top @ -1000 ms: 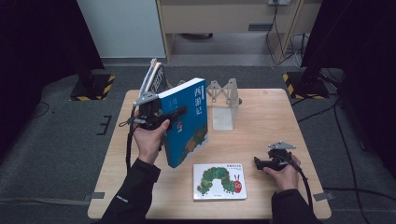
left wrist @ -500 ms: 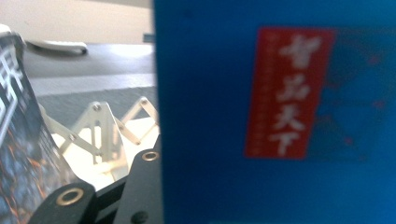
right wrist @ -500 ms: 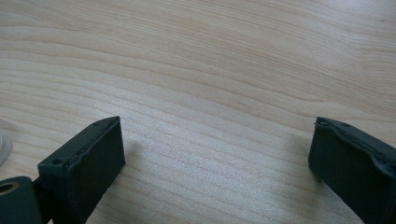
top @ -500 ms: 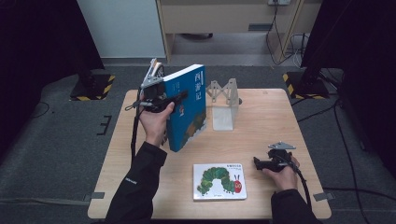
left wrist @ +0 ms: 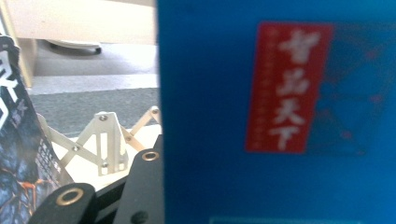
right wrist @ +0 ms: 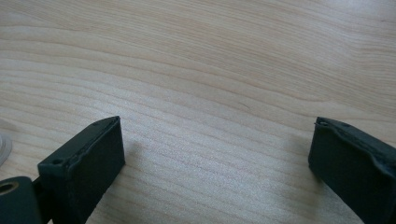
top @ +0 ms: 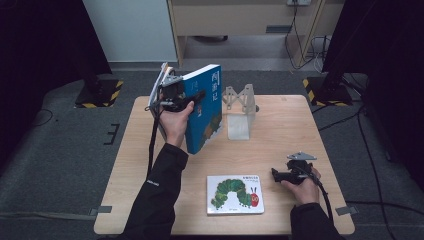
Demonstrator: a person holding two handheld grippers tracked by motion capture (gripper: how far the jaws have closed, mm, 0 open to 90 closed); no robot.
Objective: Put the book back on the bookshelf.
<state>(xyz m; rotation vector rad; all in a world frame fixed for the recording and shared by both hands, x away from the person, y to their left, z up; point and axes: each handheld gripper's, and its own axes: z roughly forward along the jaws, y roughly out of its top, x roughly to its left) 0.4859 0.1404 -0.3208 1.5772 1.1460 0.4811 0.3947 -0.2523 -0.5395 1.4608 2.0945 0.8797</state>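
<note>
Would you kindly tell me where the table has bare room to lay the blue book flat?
Bare: the table's left side beside the sleeve, and its far right corner beyond the folding rack. Crowded: the near edge, with the caterpillar book and right gripper.

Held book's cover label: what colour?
Red with white characters, on the blue book; clearest in the left gripper view.

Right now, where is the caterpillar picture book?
In the high view, the caterpillar picture book lies flat at the near edge of the wooden table, just left of the right tongs and nearer than the held-up blue book.
</note>
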